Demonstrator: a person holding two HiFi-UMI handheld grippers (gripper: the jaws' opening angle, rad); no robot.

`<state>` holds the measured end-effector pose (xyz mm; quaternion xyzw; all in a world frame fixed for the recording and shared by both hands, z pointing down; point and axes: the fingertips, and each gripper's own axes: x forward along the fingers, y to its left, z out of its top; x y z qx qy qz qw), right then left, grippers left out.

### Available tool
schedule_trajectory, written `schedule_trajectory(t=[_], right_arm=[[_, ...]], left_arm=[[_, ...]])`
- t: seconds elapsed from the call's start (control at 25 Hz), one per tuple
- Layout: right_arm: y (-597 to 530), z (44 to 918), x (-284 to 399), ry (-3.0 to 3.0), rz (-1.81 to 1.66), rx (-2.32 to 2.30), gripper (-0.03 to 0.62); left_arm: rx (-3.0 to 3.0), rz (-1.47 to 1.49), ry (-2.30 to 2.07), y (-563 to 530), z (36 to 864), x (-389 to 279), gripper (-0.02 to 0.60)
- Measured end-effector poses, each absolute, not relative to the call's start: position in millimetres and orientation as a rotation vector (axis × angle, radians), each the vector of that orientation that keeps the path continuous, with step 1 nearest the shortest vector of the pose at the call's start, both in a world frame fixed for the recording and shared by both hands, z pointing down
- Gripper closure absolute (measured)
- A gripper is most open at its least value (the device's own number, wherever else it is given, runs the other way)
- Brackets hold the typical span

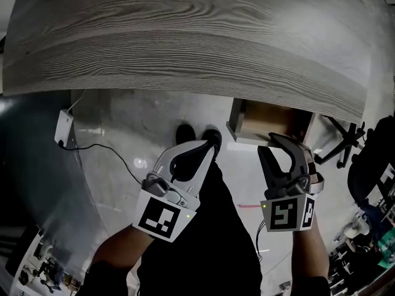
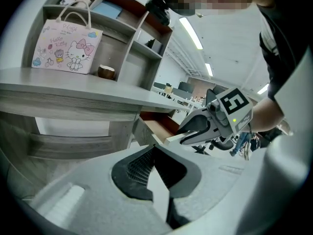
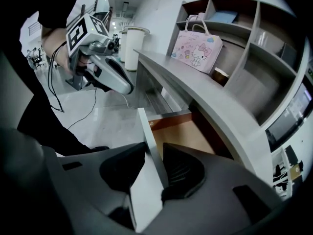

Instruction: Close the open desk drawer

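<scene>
The open drawer [image 1: 266, 119] juts out from under the grey wood desk top [image 1: 185, 42] at the right, its brown inside showing. My right gripper [image 1: 282, 144] reaches down at the drawer's white front panel [image 3: 144, 124]. In the right gripper view the panel's top edge stands between the two jaws of the right gripper [image 3: 154, 144], which are spread and not pressing on it. My left gripper [image 1: 208, 145] hangs over the floor to the left of the drawer, shut and holding nothing. In the left gripper view the left gripper's [image 2: 154, 145] tips meet, with the drawer [image 2: 156, 124] beyond them.
A white power adapter [image 1: 63, 127] with a black cable lies on the floor at the left. An office chair base [image 1: 345, 142] stands right of the drawer. A pink cartoon bag [image 2: 66, 45] and a small bowl [image 2: 105, 71] sit on the desk below shelves.
</scene>
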<state>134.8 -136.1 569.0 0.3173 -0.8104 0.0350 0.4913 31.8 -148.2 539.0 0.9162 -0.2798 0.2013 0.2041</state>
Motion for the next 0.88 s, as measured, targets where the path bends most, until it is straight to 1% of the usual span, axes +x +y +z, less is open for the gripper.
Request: schedule_trajectory(t=[0.44, 0.68, 0.76, 0.88], right_arm=[[-166, 566, 142, -1.971, 0.050, 0.859, 0.447], [-158, 550, 140, -1.983, -0.131, 0.813, 0.456], [-149, 535, 136, -2.045, -0.128, 0.866, 0.477], [-132, 527, 129, -2.193, 0.082, 1.013, 0.554]], left_arm=[[2.508, 0.524, -0.827, -161, 543, 31, 0.574], [2.519, 0.527, -0.801, -156, 545, 36, 0.574], [2.508, 0.528, -0.799, -154, 547, 36, 0.574], [2.482, 0.529, -0.798, -152, 553, 35, 0.574]])
